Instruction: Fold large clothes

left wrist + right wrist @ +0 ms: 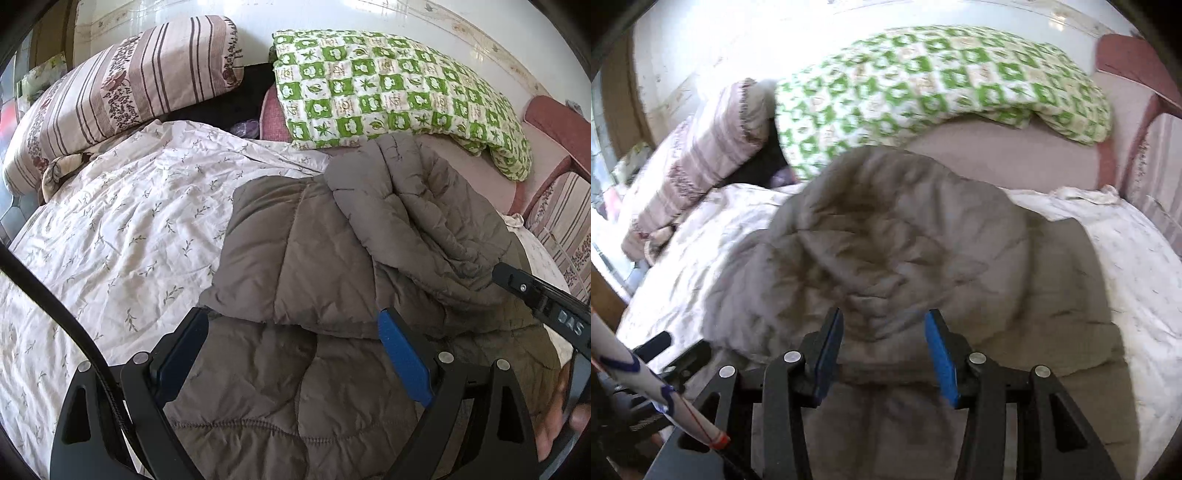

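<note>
Tools [291,332] [884,336] agape (empty) over jacket [332,258]

The right wrist view is smeared by motion blur, so the quilt [923,77] pattern cannot be read. The jacket [332,266] is cut off at the lower edge, and part of it is covered by the left hand-held gripper [291,325]. The dark gap between pillow [122,88] and quilt cannot be made out.
</note>
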`<action>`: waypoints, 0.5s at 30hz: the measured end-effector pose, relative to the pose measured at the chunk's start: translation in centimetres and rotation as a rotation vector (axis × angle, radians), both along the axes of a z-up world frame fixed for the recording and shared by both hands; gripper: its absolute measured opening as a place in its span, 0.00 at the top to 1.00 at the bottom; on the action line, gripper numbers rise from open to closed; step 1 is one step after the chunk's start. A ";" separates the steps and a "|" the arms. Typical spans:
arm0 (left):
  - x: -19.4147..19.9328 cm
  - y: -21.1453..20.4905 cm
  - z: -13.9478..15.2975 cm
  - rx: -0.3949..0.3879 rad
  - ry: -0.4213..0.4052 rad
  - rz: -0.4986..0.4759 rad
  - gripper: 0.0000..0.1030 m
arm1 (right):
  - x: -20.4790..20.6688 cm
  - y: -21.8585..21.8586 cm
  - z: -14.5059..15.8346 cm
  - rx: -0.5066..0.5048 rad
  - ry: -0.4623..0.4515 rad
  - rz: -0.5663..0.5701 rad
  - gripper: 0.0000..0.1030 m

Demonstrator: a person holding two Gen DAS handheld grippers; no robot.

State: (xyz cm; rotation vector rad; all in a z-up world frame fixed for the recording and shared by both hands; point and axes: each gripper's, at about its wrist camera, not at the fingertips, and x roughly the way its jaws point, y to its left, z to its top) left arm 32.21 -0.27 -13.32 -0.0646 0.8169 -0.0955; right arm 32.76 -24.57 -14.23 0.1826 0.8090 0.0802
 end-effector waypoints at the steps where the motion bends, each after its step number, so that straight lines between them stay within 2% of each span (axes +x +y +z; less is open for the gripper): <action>1: -0.1 -0.3 -0.1 0.006 0.002 -0.006 0.10 | 0.2 -0.4 -0.4 0.002 0.011 -0.012 0.51; 5: 0.2 -1.2 -1.1 0.034 0.029 -0.035 0.10 | 1.7 -0.7 -3.7 0.027 0.113 -0.015 0.51; 7: 0.5 -1.6 -2.4 0.045 0.068 -0.037 0.10 | 2.1 -0.9 -4.7 0.045 0.130 -0.020 0.51; 10: 0.8 -1.9 -4.3 0.045 0.150 -0.035 0.10 | 1.6 -1.0 -3.7 0.049 0.125 -0.017 0.51; 15: -1.9 -2.4 -1.9 0.067 0.067 -0.041 0.10 | -2.7 -1.1 -0.7 0.083 0.102 0.006 0.51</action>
